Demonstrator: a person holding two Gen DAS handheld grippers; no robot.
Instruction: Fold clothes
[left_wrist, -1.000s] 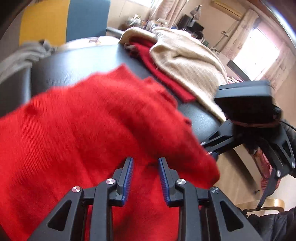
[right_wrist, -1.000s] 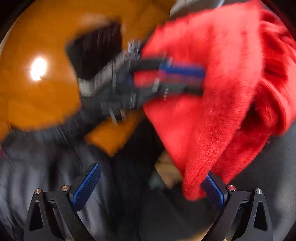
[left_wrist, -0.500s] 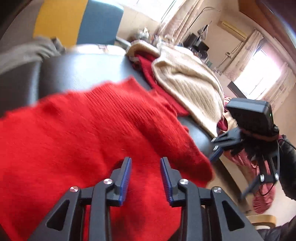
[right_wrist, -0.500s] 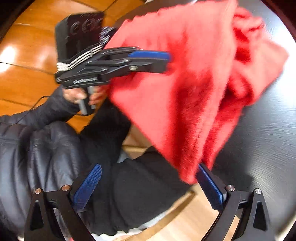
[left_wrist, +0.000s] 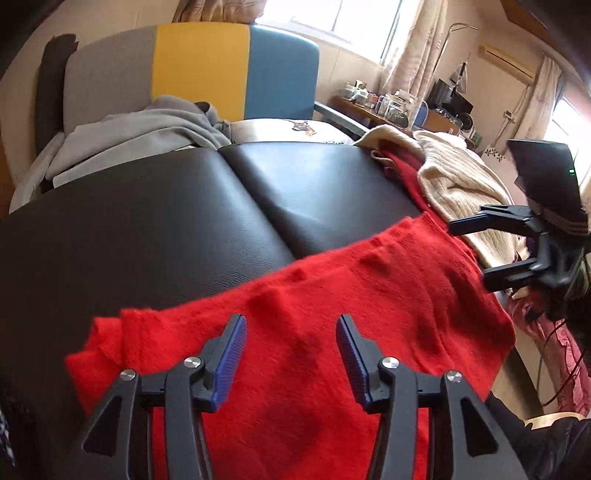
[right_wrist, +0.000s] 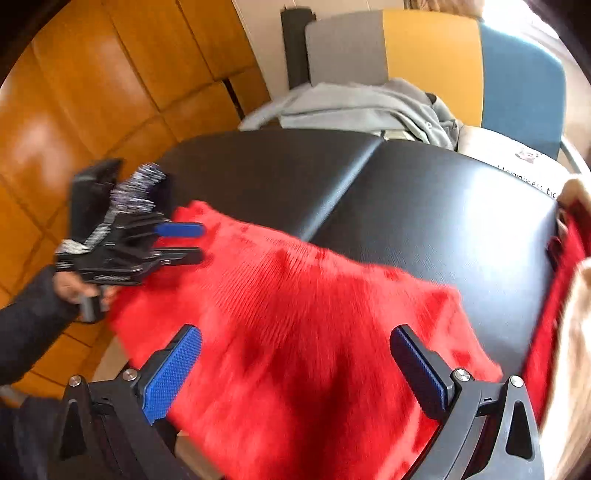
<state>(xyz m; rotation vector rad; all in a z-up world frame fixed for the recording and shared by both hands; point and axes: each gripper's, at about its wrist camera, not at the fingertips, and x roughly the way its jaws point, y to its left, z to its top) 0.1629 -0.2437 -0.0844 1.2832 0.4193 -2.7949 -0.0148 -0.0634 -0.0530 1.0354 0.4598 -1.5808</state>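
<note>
Left claw (left_wrist: 291, 350) above the red sweater (left_wrist: 332, 314), jaws spreading, nothing pinched between the blue pads (left_wrist: 231, 350); cloth lies under them, not gripped. Right claw (right_wrist: 295, 369) wide apart, also empty, poised over the same sweater; it shows from the left camera at the sweater's right edge. Sweater spread flat on the black table (left_wrist: 147, 229), near edge hanging toward the person. Likely just laid out to start a fold. Cream sweater (left_wrist: 461, 184) heaped over another red garment (left_wrist: 400, 166) at the right, probably waiting. Grey garment (left_wrist: 147, 125) on the chair (left_wrist: 199, 66) behind.
</note>
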